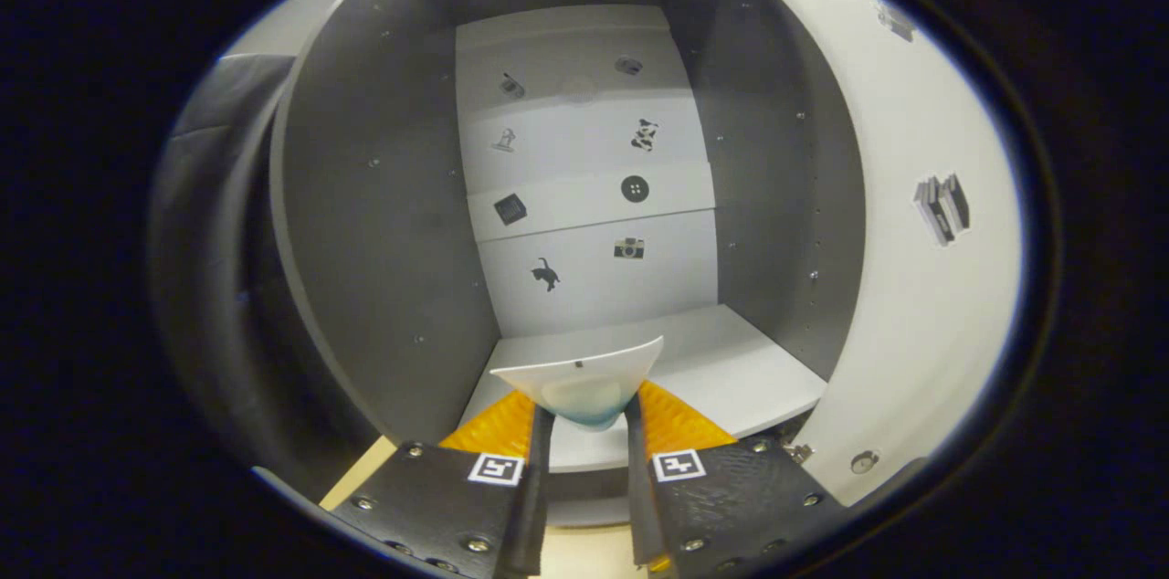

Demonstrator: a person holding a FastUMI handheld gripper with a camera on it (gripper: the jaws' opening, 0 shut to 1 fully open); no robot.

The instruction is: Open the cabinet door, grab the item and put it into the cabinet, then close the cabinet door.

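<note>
The tongs (584, 419) are gripping the item (582, 378), a small pale pouch-like thing with a white upper edge and a bluish lower end. Both fingers are pressing on its narrow lower part, 1 from each side, so the tongs are clenched on it and not released. The item is sitting between the fingertips and fanning out just above them; its wide top edge is running crosswise to the fingers, tilted a little up toward the right.

The cabinet (365, 223) is standing straight ahead with its door (913, 223) swung wide to the right. The bottom shelf (721, 369) is lying just beyond and below the item, pale and bare where it is showing. That is the relation the next move is turning on: the item is hanging at the cabinet's mouth, over the shelf's front part, so a short push forward and down looks like all that placing it is calling for. The door's inner face, near on the right, could be brushed if the tongs drift that way.

No readable writing is showing. The back panel (584, 159) is carrying small dark picture stickers, among them a cat, a camera and a button. The door is bearing 1 sticker (941, 209) that looks like books. Each finger is wearing a square black-and-white marker.
</note>
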